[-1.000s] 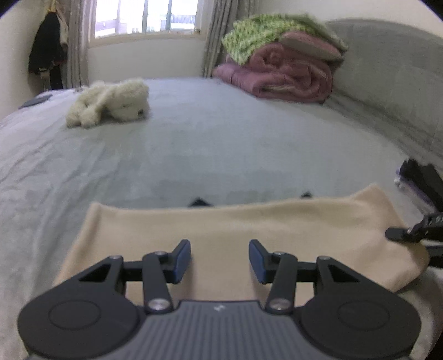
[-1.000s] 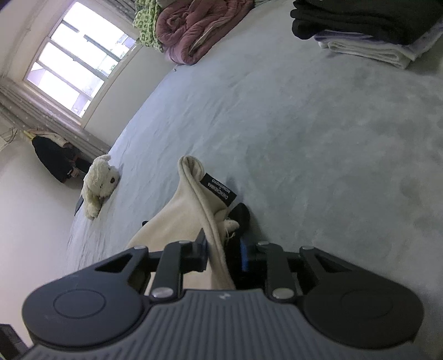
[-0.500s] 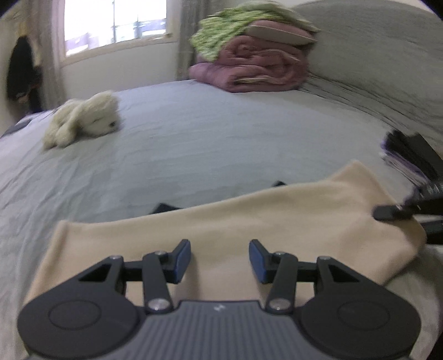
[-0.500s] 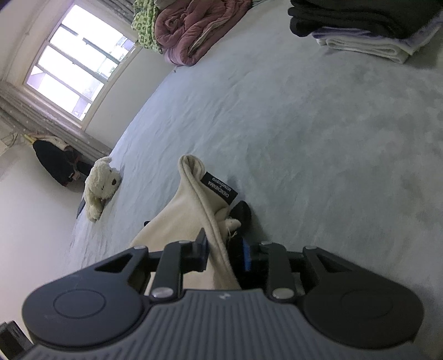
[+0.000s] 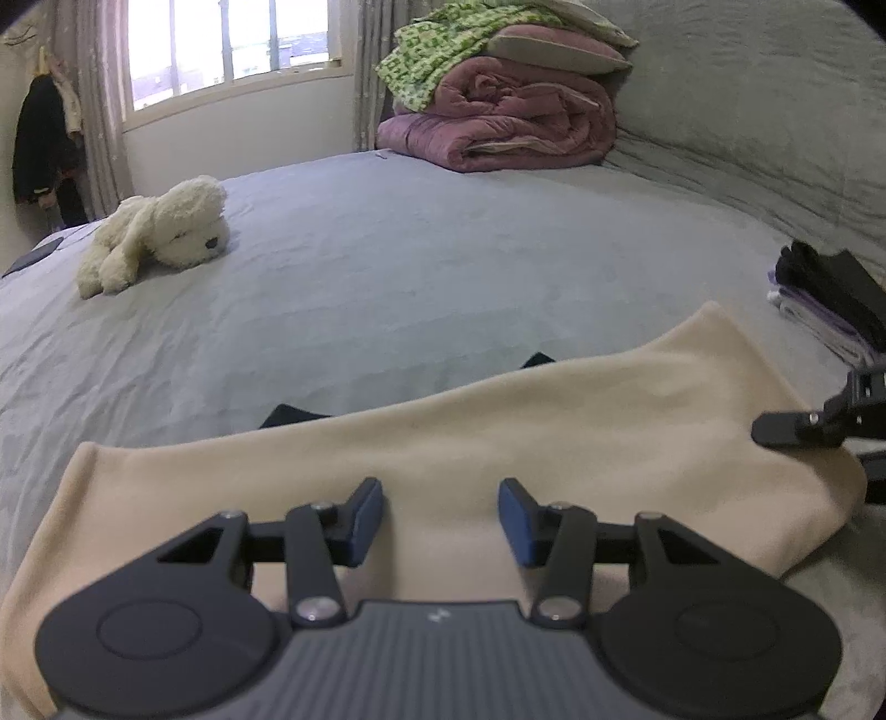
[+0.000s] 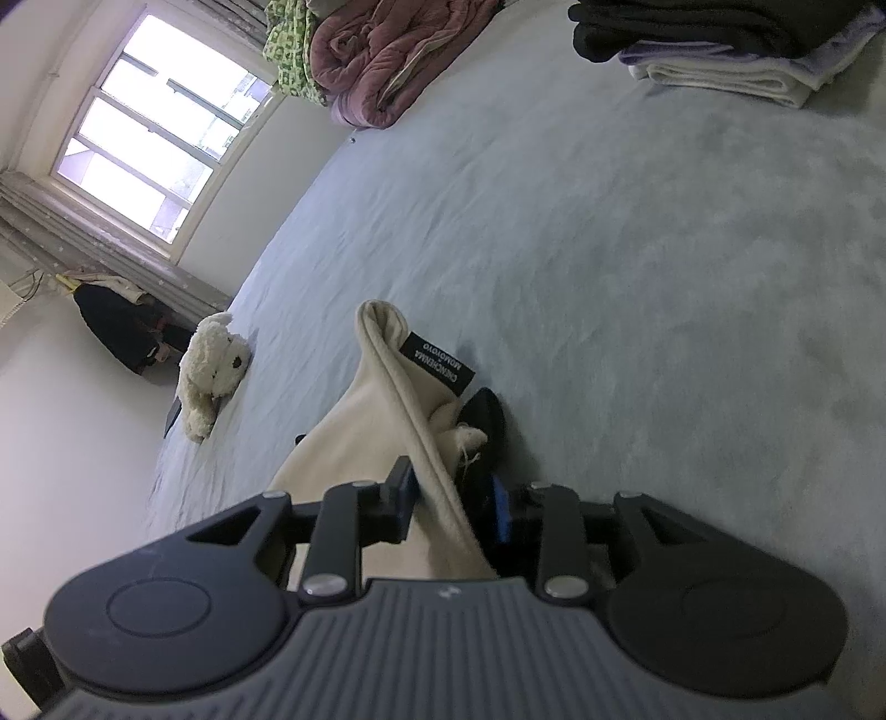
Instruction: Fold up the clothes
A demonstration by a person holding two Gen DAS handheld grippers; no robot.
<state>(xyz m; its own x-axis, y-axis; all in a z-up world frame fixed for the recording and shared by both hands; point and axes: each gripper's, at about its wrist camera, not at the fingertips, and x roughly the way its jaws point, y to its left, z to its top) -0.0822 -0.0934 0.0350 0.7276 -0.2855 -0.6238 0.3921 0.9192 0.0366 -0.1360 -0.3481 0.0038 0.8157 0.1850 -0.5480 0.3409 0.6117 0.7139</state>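
Note:
A cream fleece garment point(image 5: 498, 437) lies spread across the grey bed, its folded edge running left to right. My left gripper point(image 5: 441, 512) hovers over its near middle, open, nothing between the blue pads. My right gripper point(image 6: 451, 498) is shut on the garment's thick cream hem point(image 6: 410, 410), near a black label point(image 6: 437, 363). In the left wrist view the right gripper point(image 5: 814, 426) shows at the garment's right end. Dark bits point(image 5: 290, 415) peek from under the far edge.
A white plush dog point(image 5: 160, 232) lies far left on the bed point(image 5: 443, 249). Rolled pink quilts with a green blanket point(image 5: 498, 111) sit at the headboard. A stack of folded dark and white clothes point(image 6: 720, 50) rests to the right. A window point(image 5: 221, 50) is behind.
The left gripper's view has swung and steadied over the garment; the right end of the garment sits slightly higher. The right gripper keeps its hold on the hem, barely moved.

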